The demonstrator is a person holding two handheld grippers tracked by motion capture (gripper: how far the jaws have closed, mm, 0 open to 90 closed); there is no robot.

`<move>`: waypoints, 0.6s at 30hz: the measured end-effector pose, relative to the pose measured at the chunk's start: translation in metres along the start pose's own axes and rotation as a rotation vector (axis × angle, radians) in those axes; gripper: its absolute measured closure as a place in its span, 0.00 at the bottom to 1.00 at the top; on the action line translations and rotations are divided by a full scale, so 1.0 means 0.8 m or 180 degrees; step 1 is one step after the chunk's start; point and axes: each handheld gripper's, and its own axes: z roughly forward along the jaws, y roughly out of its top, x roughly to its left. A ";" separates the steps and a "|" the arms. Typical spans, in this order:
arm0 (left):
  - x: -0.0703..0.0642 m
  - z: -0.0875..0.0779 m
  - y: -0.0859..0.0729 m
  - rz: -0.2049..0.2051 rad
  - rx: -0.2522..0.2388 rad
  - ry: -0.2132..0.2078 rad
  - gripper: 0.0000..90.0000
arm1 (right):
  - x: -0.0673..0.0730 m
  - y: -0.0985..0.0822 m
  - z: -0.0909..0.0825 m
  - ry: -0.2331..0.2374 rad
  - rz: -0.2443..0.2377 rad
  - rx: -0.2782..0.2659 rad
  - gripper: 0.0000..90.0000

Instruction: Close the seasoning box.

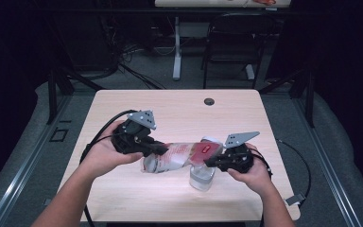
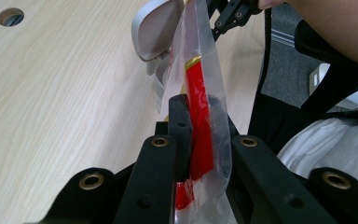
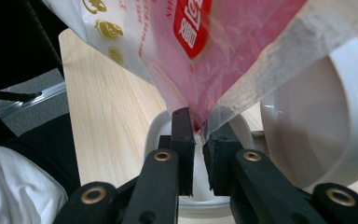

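Note:
A clear plastic bag [image 1: 179, 156] with a red label hangs stretched between my two grippers over the middle of the table [image 1: 170, 109]. My left gripper [image 1: 158, 150] is shut on its left end; in the left gripper view the jaws [image 2: 199, 112] pinch the bag [image 2: 200, 88] edge-on. My right gripper [image 1: 210, 161] is shut on the right end, its tips [image 3: 198, 126] clamping a corner of the bag [image 3: 214, 37]. Below that corner stands a clear container [image 1: 202, 177] with its white lid [image 3: 317, 135] flipped open beside the jaws.
A cable hole [image 1: 209, 101] sits near the table's far edge. Beyond the table stand a black chair [image 1: 231, 42] and a white desk leg [image 1: 177, 47]. Cables trail off both grippers toward the table's near side.

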 end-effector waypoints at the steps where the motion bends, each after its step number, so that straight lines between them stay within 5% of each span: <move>1: 0.000 0.000 0.001 0.0010 0.0001 -0.0002 0.93 | 0.000 0.000 0.000 0.0000 0.0002 0.0001 0.93; 18: -0.001 0.003 0.012 0.0041 -0.0016 -0.0013 0.93 | -0.001 -0.004 -0.004 0.0016 0.0022 0.0028 0.94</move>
